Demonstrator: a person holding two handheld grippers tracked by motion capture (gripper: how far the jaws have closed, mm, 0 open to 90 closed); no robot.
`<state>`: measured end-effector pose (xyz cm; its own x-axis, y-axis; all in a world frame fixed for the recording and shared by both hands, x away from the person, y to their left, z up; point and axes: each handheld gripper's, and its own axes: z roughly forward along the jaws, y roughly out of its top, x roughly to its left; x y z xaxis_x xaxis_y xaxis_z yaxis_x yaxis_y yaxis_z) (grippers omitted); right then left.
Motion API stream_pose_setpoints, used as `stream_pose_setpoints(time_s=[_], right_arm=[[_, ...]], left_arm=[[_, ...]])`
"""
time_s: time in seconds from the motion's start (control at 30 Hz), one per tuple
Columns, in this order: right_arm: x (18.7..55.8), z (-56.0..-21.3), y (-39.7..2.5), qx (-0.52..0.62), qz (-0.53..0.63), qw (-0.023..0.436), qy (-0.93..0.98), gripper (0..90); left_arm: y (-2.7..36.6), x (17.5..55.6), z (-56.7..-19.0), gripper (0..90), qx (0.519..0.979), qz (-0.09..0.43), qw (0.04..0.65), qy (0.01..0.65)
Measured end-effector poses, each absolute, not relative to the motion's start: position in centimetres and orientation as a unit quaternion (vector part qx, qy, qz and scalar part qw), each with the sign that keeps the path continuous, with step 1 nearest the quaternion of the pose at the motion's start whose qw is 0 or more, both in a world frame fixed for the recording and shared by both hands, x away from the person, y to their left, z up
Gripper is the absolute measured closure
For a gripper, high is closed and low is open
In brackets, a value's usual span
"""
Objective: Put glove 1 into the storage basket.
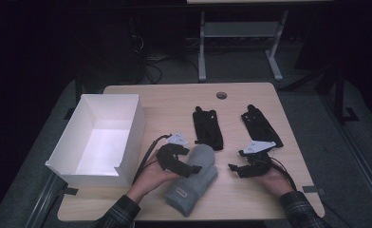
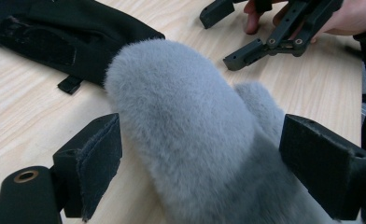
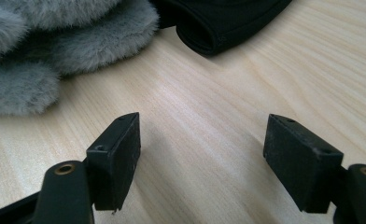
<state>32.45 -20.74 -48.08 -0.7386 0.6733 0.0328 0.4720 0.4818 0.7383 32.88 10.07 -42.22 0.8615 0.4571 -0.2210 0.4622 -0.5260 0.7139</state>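
Taking the grey mitten (image 1: 193, 180) as landmark: the left gripper (image 1: 180, 165) straddles its upper half, jaws spread to either side with fur between them, so nothing passes there. Just beyond its tip lies a black glove (image 1: 208, 128), touching or nearly so. Right of the mitten, bare table (image 1: 231, 199) lies under the right gripper (image 1: 237, 169), whose jaws stand apart over wood. Far left, the white box (image 1: 127, 137) walls that side; a second black glove (image 1: 261, 126) lies beyond the right gripper.
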Motion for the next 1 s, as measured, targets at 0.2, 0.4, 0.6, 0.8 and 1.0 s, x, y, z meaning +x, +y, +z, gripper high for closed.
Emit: stream_pose_setpoints(time_s=[0.2,0.4,0.6,0.8,1.0], right_arm=[[32.5,-48.1,-20.7,0.335,0.382,0.132,0.851,27.2],[32.5,-48.1,-20.6,0.338,0.382,0.131,0.85,26.9],[32.4,-48.1,-20.6,0.339,0.382,0.13,0.85,26.7],[32.4,-48.1,-20.6,0.339,0.382,0.13,0.85,26.7],[32.4,-48.1,-20.6,0.339,0.382,0.131,0.85,26.7]], left_arm=[[8.9,33.2,-43.7,12.7,0.882,-0.001,0.388,0.266],[8.1,33.2,-44.8,12.7,0.893,-0.004,0.366,0.262],[7.6,33.3,-45.7,12.7,0.902,-0.007,0.346,0.257],[7.6,33.4,-46.0,14.6,0.902,-0.023,0.342,0.264],[7.7,33.4,-45.9,38.0,0.904,-0.045,0.346,0.246]])
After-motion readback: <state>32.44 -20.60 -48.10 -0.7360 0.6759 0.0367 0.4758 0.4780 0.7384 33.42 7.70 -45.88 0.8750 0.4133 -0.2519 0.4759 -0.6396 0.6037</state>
